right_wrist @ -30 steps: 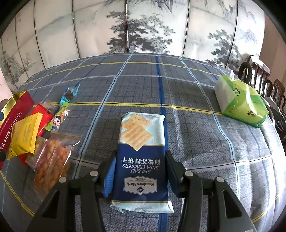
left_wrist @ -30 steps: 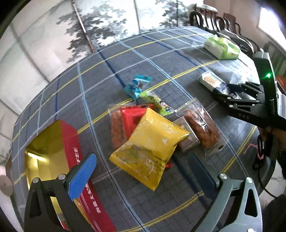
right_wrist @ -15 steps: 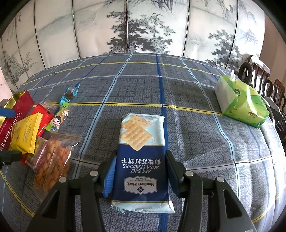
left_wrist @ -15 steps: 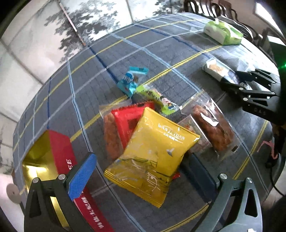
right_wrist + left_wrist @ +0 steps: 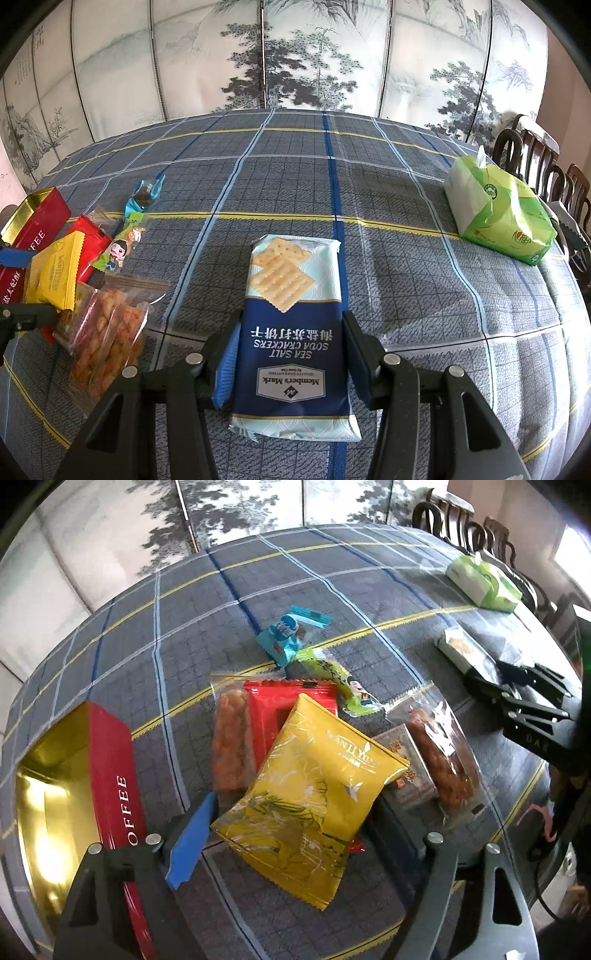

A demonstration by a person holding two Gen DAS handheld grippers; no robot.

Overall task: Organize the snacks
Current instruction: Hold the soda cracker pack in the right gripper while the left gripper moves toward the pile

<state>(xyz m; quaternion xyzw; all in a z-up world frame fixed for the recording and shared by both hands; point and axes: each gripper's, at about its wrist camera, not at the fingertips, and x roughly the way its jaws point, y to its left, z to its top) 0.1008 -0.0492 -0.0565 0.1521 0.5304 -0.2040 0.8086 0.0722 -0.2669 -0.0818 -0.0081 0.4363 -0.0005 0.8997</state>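
Since the earlier frame, left gripper point(image 5: 295, 834) has closed in on yellow snack packet point(image 5: 314, 805), jaws wide and straddling it, blue pad touching its edge. Right gripper point(image 5: 290, 360) stays clamped on soda cracker pack point(image 5: 293, 321), resting on plaid tablecloth point(image 5: 406, 295). Red toffee tin point(image 5: 74, 794) lies open at 9 o'clock of the packet.

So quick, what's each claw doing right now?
Left gripper: open, straddling the yellow snack packet.
Right gripper: shut on the soda cracker pack.
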